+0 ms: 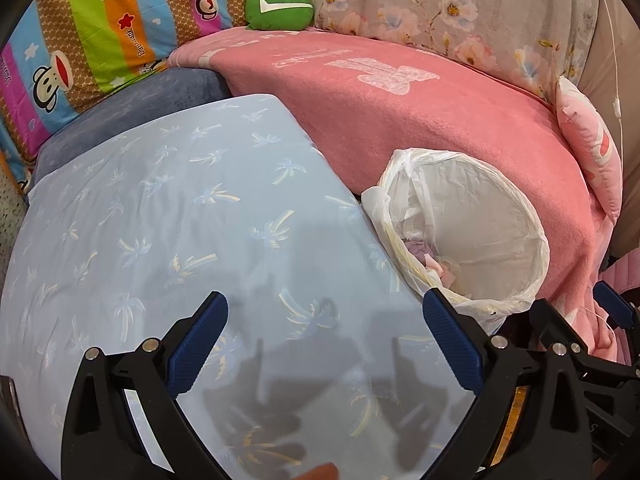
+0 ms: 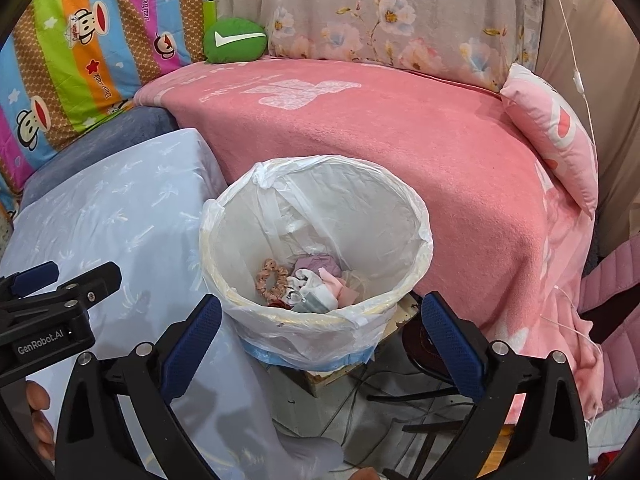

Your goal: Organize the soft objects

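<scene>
My left wrist cam looks down close over the pale blue palm-print cushion [image 1: 168,216]; my right wrist cam sits further right, angled into the white plastic-lined round bin [image 2: 420,216]. Both share bin, pink fleece blanket [image 1: 420,120], green round plush [image 2: 234,40]

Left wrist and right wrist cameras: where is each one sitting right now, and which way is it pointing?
Left wrist: above the pale blue palm-print cushion, facing the bed; its own open left tongs frame the bottom, the right tongs at the right edge.
Right wrist: over the white bag-lined round bin, looking in at small fabric items; open right tongs below, left tongs and fingertips at left.
Shared: bin, blue cushion, pink fleece blanket, green round plush.
</scene>
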A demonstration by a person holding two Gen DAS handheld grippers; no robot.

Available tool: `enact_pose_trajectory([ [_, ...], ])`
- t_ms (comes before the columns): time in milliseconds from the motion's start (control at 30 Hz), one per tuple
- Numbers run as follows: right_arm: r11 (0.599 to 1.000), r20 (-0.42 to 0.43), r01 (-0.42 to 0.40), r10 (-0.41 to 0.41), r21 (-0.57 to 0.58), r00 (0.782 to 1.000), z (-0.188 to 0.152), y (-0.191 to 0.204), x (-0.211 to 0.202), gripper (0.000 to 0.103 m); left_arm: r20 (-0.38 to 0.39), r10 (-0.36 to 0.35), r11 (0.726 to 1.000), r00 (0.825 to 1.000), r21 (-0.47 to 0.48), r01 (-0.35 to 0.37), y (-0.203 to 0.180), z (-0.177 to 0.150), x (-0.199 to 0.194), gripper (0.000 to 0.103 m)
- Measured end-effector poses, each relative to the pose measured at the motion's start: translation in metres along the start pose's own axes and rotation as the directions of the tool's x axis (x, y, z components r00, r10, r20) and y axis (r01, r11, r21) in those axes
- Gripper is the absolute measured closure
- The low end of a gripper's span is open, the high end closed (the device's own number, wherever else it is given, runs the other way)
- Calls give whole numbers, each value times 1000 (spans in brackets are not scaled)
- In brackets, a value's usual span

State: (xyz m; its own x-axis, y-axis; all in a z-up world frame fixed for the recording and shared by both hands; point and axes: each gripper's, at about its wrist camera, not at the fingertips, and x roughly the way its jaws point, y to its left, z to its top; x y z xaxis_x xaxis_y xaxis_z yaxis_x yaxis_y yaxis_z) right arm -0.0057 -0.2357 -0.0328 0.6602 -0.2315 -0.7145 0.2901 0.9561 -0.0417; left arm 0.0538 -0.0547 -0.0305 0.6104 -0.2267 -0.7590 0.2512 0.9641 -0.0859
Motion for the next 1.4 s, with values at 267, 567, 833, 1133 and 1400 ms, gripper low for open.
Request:
enact_pose_trajectory([
  [267, 1000, 7, 12, -12, 1, 1000, -1, -1, -4, 5, 11, 20, 1000, 1000, -3, -20, -1, -3, -4, 9],
  [567, 1000, 13, 25, -25, -4, 1000, 0, -1, -8, 5, 5, 29, 1000, 1000, -3, -29, -2, -4, -6, 9],
  [833, 999, 9, 32, -32, -12, 999, 0, -1, -8, 5, -1, 38, 999, 999, 3, -38, -4, -5, -7, 9],
  [1133, 999, 15, 39, -39, -17, 999, -1, -3, -9, 5, -5, 58, 998, 998, 4, -58, -6, -5, -7, 9],
  [1400, 999, 15, 37, -37, -21, 999, 0, -2, -9, 5, -3, 71, 997, 997, 1, -71, -7, -5, -9, 9],
])
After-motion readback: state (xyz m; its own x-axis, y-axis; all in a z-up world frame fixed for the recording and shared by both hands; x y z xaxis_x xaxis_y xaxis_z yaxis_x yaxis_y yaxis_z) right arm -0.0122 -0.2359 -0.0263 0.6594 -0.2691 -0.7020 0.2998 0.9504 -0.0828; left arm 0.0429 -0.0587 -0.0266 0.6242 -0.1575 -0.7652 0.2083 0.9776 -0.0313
